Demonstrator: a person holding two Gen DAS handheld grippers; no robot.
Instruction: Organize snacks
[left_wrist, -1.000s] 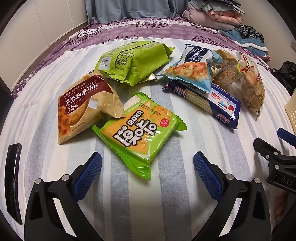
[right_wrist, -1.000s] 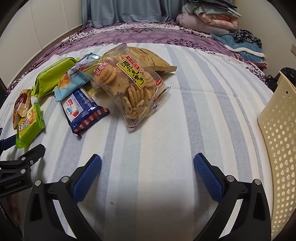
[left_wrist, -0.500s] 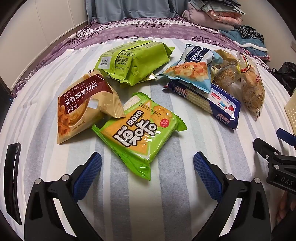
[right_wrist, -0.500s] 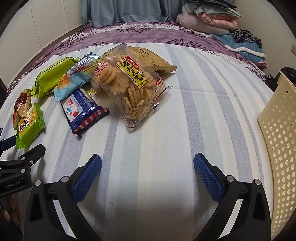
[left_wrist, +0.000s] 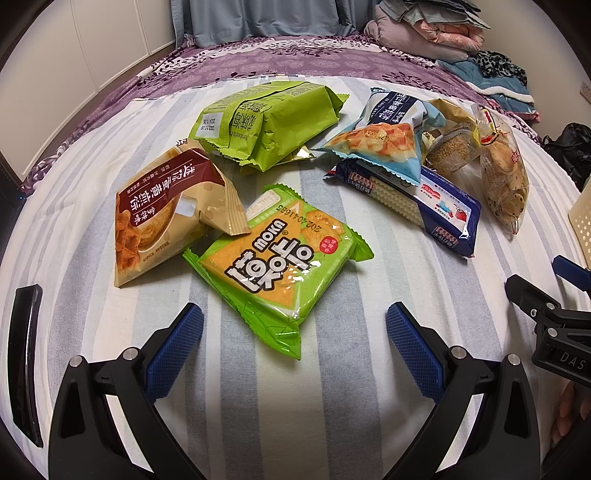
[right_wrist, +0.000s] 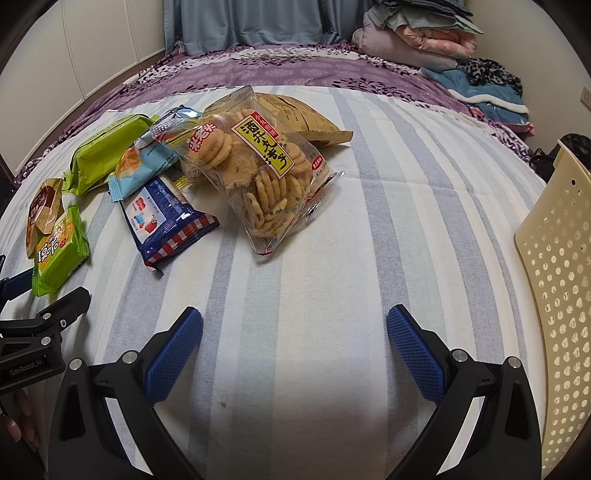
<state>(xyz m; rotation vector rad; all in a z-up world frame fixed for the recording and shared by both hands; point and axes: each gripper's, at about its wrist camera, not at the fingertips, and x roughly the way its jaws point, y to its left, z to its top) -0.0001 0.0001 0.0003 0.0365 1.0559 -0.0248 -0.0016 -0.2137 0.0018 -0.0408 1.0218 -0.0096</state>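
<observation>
Snacks lie scattered on a striped bedsheet (left_wrist: 332, 387), none yet gathered. From the left wrist view, the left gripper (left_wrist: 294, 334) hovers with its blue-padded jaws spread wide and empty, and the flat green square cracker packet with orange print (left_wrist: 277, 264) lies straight ahead, its near corner pointing in between the fingers and its diagonal running away along their line; a tan and maroon waffle-biscuit bag (left_wrist: 162, 210) touches its far left edge. From the right wrist view, the right gripper (right_wrist: 294, 334) is equally wide open and holds nothing, with only bare sheet between its pads; the clear bag of round rice crackers with a yellow label (right_wrist: 266, 173) sits well ahead and slightly left, long axis running roughly away from the fingers, while the cream perforated plastic basket (right_wrist: 557, 280) stands at the right edge. The left gripper is judged the nearer to a snack, so the green packet looks the likeliest first pick.
</observation>
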